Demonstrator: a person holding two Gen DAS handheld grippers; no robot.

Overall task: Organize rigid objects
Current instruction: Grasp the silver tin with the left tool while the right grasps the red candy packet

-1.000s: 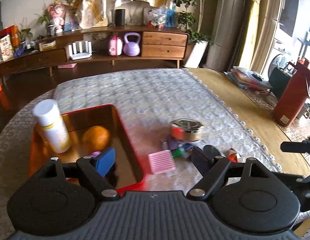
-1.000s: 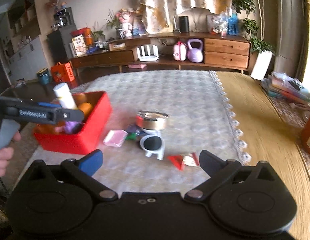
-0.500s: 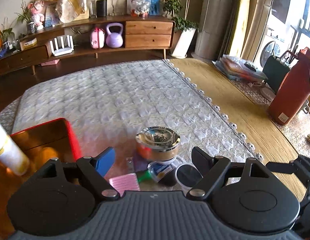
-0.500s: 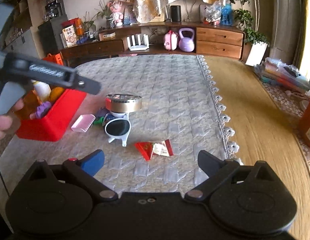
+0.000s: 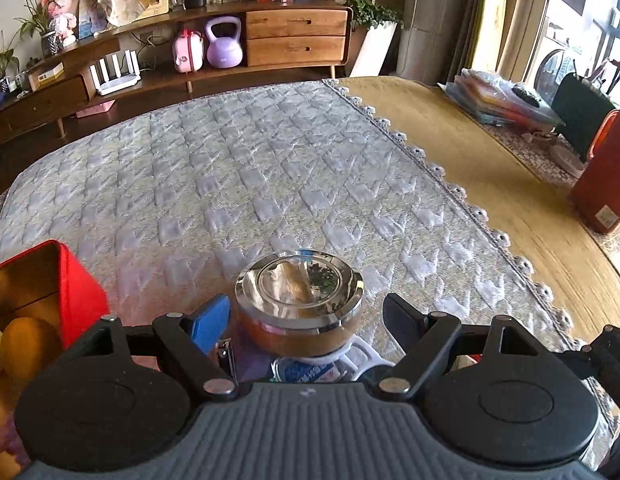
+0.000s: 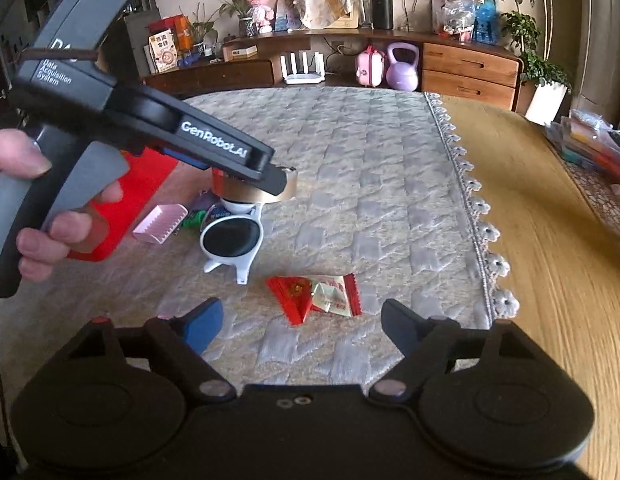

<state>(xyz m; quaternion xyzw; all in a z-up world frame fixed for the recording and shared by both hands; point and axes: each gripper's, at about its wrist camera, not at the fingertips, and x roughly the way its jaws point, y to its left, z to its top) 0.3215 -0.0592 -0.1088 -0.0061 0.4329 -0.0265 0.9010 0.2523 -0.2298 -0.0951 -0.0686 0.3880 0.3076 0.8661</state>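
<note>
Left wrist view shows the left gripper (image 5: pixel 306 322) with jaws spread wide on either side of the round metal tin (image 5: pixel 300 304), which sits on the quilted cloth of the tabletop (image 5: pixel 270 184) just right of the red box (image 5: pixel 76 292), so the step in hand looks like the grasp of the tin. Next the jaws would need to close squarely on its wall, then lift it left into the box. Nearer, the right gripper (image 6: pixel 298 322) hangs open and empty above the candy wrappers (image 6: pixel 315 292).
</note>
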